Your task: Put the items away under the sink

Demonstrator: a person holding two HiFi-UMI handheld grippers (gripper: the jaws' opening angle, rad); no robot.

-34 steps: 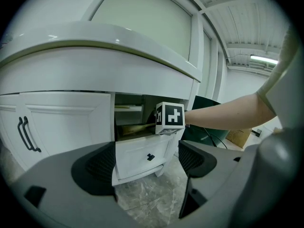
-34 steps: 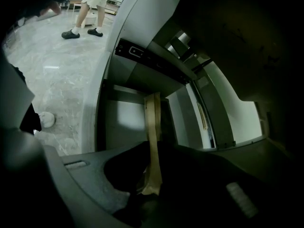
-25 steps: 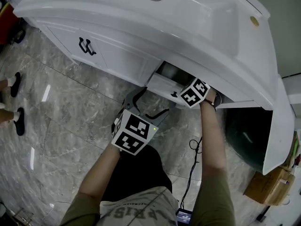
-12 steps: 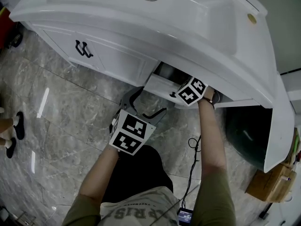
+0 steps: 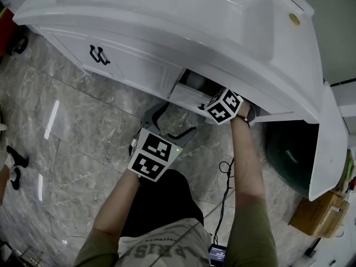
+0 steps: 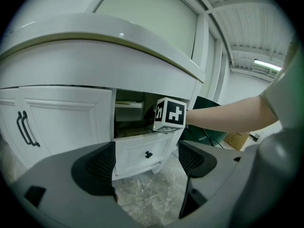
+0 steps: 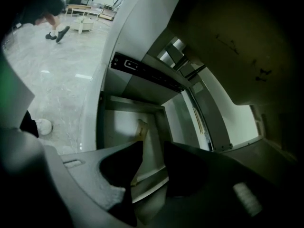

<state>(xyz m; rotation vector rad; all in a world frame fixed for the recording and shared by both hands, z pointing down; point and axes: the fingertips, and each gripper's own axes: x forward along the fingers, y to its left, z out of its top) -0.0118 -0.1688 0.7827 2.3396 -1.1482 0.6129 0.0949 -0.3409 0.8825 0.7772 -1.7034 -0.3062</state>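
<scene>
An open white drawer (image 5: 186, 95) sticks out of the vanity under the white sink (image 5: 167, 15). My right gripper (image 5: 225, 105) reaches into it, its jaws hidden there under the marker cube. In the right gripper view the right gripper (image 7: 153, 163) stands a little open with nothing between the pads. A pale yellowish item (image 7: 141, 128) lies beyond them against the drawer's (image 7: 123, 127) inner wall. My left gripper (image 5: 171, 121) hangs wide open and empty over the floor in front of the drawer. From the left gripper (image 6: 147, 170) I see the drawer front (image 6: 142, 153) and the right gripper's cube (image 6: 170, 114).
A shut cabinet door with black handles (image 5: 100, 54) is left of the drawer. A dark green rounded object (image 5: 289, 154) and a cardboard box (image 5: 317, 216) stand at the right. A black cable (image 5: 225, 171) runs over the marble floor. Another person's shoes (image 5: 14, 160) show at far left.
The right gripper stays at the drawer, shifted only slightly. The left gripper has hardly moved. The other person's feet at the left have stepped down the frame.
</scene>
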